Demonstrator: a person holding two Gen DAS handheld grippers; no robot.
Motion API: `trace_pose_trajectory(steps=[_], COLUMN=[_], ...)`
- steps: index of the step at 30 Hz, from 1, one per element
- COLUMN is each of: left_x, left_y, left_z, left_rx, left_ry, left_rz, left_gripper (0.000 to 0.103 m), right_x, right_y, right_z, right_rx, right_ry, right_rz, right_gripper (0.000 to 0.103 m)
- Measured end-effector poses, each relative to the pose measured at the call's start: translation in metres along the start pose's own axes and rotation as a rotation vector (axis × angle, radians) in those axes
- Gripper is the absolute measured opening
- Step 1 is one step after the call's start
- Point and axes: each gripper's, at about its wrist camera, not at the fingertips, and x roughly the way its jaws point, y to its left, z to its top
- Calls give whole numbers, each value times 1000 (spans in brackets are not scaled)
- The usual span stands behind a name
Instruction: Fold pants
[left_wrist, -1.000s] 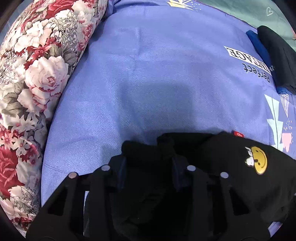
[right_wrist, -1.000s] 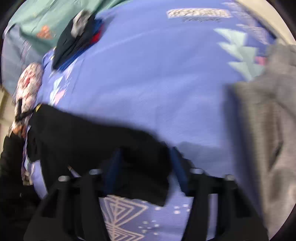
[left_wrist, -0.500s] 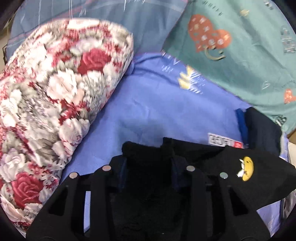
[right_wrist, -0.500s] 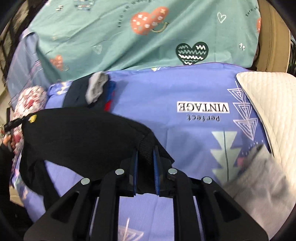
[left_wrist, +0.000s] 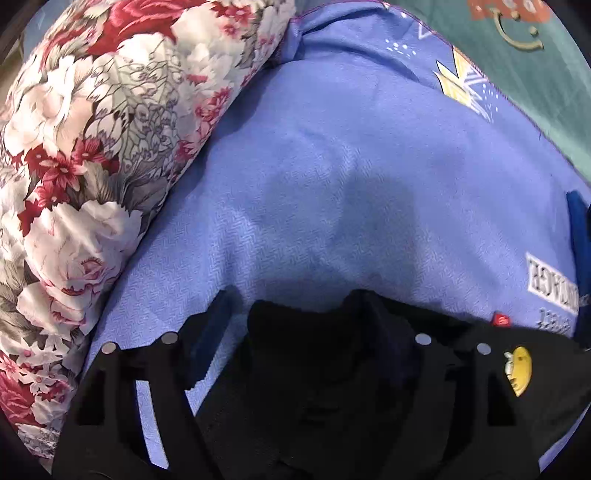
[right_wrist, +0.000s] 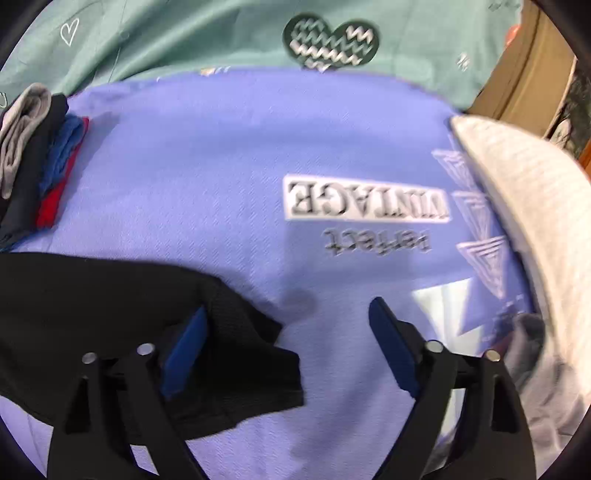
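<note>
Between the spread fingers of the left gripper (left_wrist: 306, 325): black fabric pants with yellow smiley patch (left_wrist: 332, 369), loose on blue printed bedsheet (left_wrist: 332, 184). Right gripper (right_wrist: 288, 332): jaws just opened wide, pants' corner beside its left finger, unpinched.

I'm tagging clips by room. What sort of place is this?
Most likely a bedroom, with the work done on a bed: a blue printed bedsheet covers the surface, a rolled floral quilt lies along one edge, and folded clothes are stacked near the black pants.
</note>
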Motion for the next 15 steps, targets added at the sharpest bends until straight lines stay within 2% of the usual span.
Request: trace_pose_trajectory(steps=[2,4,6,8,9,11,15], left_x=[-14,-37,-73,-99,-118,-138,-143], left_y=[14,37,59,68,76,88,112], left_z=[5,3,-13,-35,-60,-108,-191], left_rx=[-45,-104,-123,-84,-52,-17,-23], left_ry=[-1,-3,-27,-45,-54,-47,29], left_rz=[-37,-99,-162,-165,-165,-157,-169], left_gripper=[78,80,81,85,88,89,89], right_x=[-18,-43,-81,-115,-127,-162,-188], right_y=[-10,-22,-32,-31,-27,-11,13], right_z=[-1,-6,-20,-46,-59,-109,-198], right_rx=[7,41,85,62,38,-39,-115], right_ry=[-42,-78,-101,-96,-90,-68,22], right_rz=[-5,24,104,176,209,288,384], right_gripper=[87,87,88,88,88,88,88])
